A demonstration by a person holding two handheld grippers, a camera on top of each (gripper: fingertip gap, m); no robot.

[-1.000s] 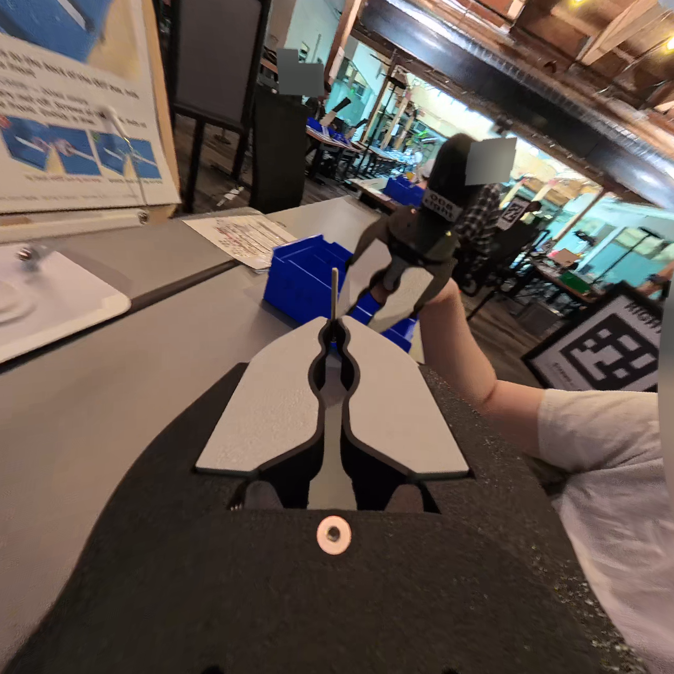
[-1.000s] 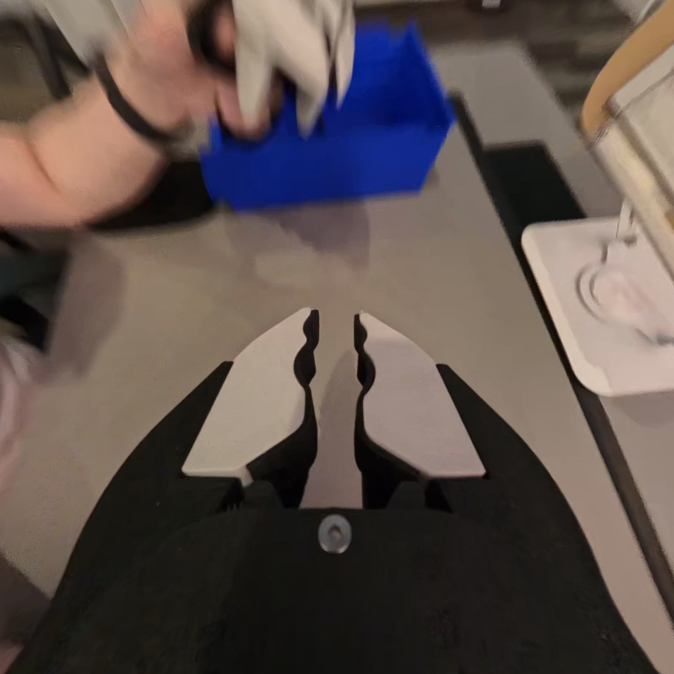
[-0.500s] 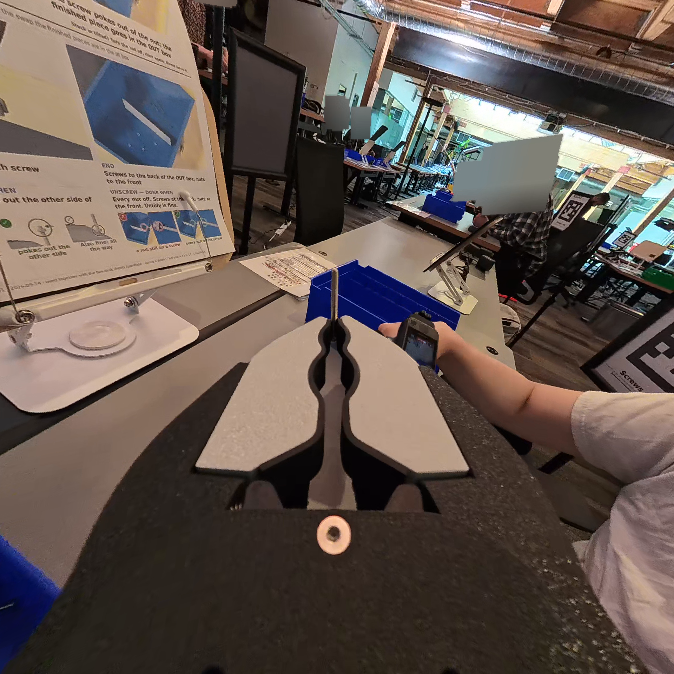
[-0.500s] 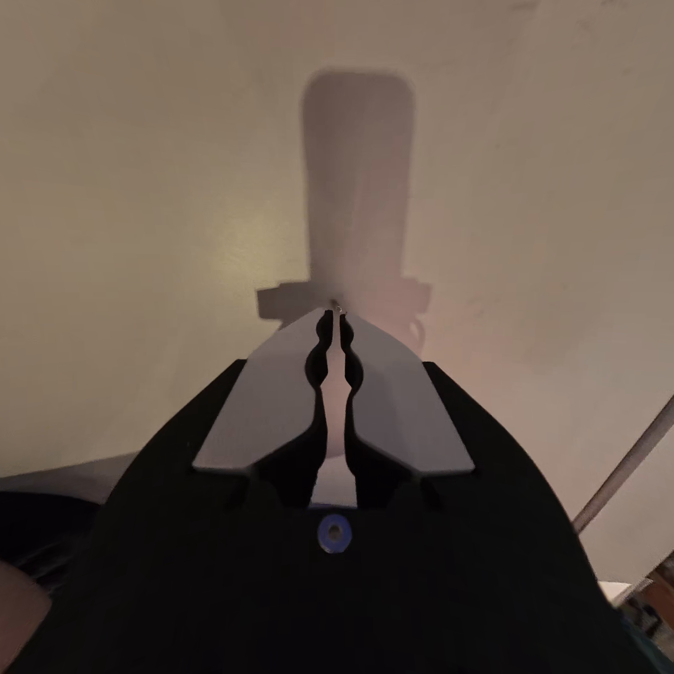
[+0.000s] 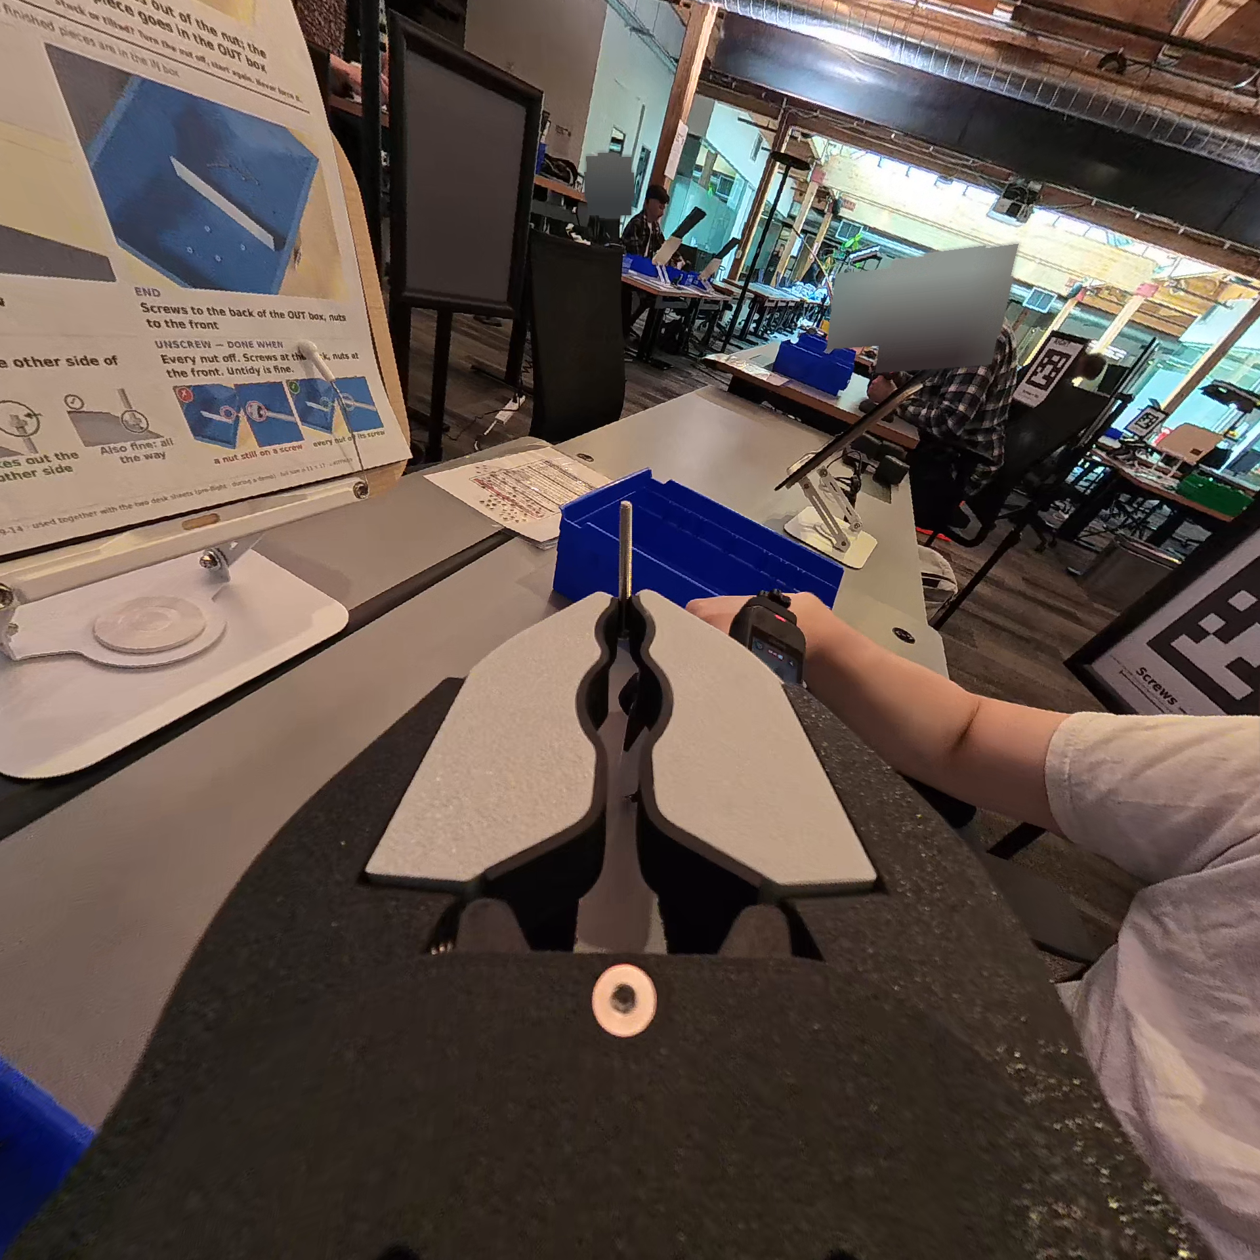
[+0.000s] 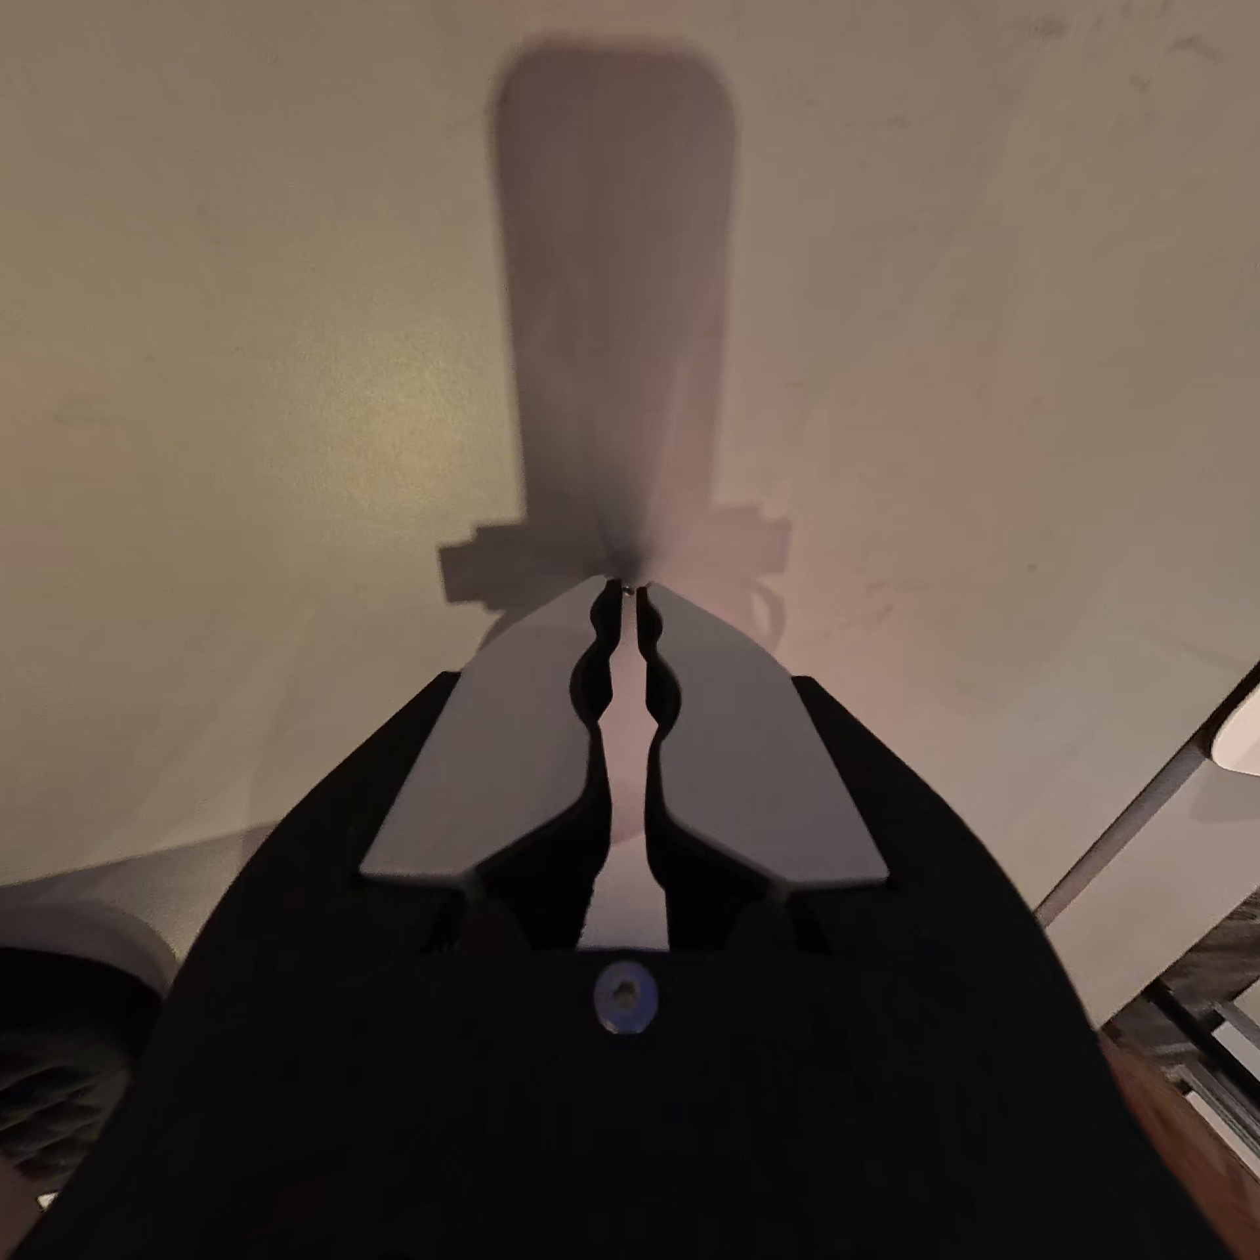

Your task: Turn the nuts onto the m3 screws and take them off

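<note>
In front of the blue bin, on the near side of the grey bench, the left tool is clamped on a thin metal screw. The screw stands upright, its long axis in line with the fingers, its free end pointing up and away from the tool so that it shows against the bin's near wall. The lower part of the screw is hidden in the slot between the fingers. To the left of the bin stands a printed instruction sheet on a white stand; behind the bin, touching its far left corner, lies a paper sheet. To the right of the bin the person's right arm reaches down toward the bench, wearing a white sleeve; the right tool itself is hidden there behind the left one.

In the right wrist view the right tool points down at the bench surface, its own shadow cast ahead of it. Its fingers are nearly together at the tips, with a tiny dark speck, possibly a nut, between them; whether it is gripped cannot be told
</note>
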